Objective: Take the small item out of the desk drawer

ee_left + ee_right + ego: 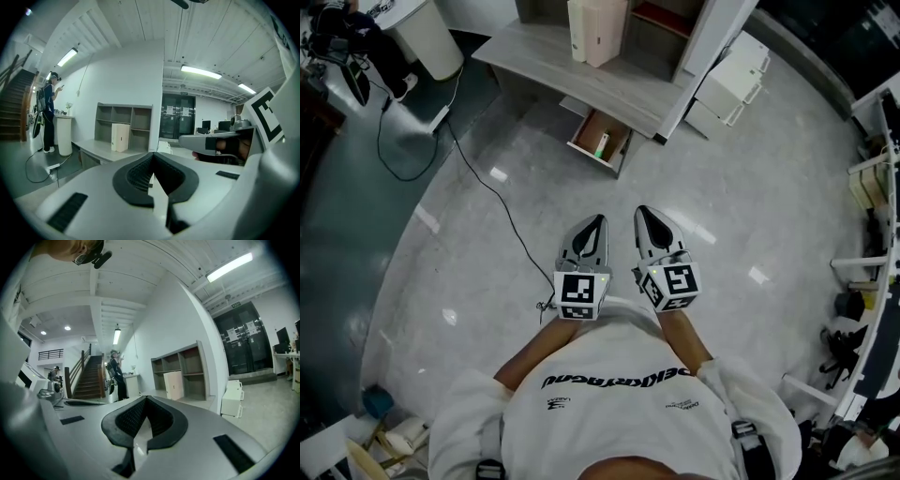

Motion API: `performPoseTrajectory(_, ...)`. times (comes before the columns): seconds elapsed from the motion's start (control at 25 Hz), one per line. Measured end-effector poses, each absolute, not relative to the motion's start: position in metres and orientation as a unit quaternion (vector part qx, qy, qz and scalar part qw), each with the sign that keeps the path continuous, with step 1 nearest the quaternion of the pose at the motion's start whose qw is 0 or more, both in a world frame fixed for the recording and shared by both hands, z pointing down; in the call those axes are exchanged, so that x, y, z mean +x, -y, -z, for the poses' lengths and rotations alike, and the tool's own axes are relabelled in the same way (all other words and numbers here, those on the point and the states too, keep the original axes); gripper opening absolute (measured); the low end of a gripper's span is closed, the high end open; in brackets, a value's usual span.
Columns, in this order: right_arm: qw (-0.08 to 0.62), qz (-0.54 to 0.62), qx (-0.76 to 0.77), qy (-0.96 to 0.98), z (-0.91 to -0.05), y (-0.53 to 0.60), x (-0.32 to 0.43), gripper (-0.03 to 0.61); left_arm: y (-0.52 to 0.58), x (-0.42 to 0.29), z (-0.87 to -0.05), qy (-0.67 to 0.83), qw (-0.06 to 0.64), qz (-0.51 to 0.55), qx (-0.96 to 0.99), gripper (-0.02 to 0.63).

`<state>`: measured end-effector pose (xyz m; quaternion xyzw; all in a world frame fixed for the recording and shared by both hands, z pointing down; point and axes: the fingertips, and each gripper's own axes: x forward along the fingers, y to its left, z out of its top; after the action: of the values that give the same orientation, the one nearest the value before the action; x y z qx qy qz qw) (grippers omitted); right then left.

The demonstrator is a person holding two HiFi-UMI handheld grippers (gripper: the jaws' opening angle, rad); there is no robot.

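1. Ahead of the person, under the tabletop [534,47], the drawer [614,155] stands pulled out. The small item [602,145], pale green, lies inside it.
2. Left tool [597,220]: jaws closed together, nothing between them. Right tool [641,212]: likewise closed and empty.
3. Both tools are held side by side over the floor [487,281], well apart from the drawer.
4. The item lies almost straight ahead of the left tool and slightly left of the right tool's line. Judgement: the left is marginally better placed.
5. The item's long axis seems to follow the drawer's depth, but it is too small to confirm.
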<state>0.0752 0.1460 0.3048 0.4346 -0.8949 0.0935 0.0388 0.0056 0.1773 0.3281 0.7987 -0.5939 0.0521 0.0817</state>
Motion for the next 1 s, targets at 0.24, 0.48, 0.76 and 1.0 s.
performPoseTrajectory(0.24,0.046,-0.095,0.464,0.880,-0.293,-0.074,0.040,0.032,-0.099,-0.039,-0.316,0.571,0.081,-0.066,0.814,0.015)
performPoseTrajectory(0.48,0.052,-0.094,0.490,0.865,-0.288,-0.023,0.020,0.032,-0.042,-0.059,-0.313,0.546,0.084,-0.072,0.830,0.015)
performPoseTrajectory(0.76,0.057,-0.099,0.513,0.851,-0.293,0.019,0.004,0.032,0.001,-0.075,-0.319,0.523,0.081,-0.084,0.844,0.015)
performPoseTrajectory(1.0,0.066,-0.101,0.518,0.847,-0.297,0.044,-0.003,0.032,0.026,-0.081,-0.330,0.517,0.096,-0.091,0.845,0.015)
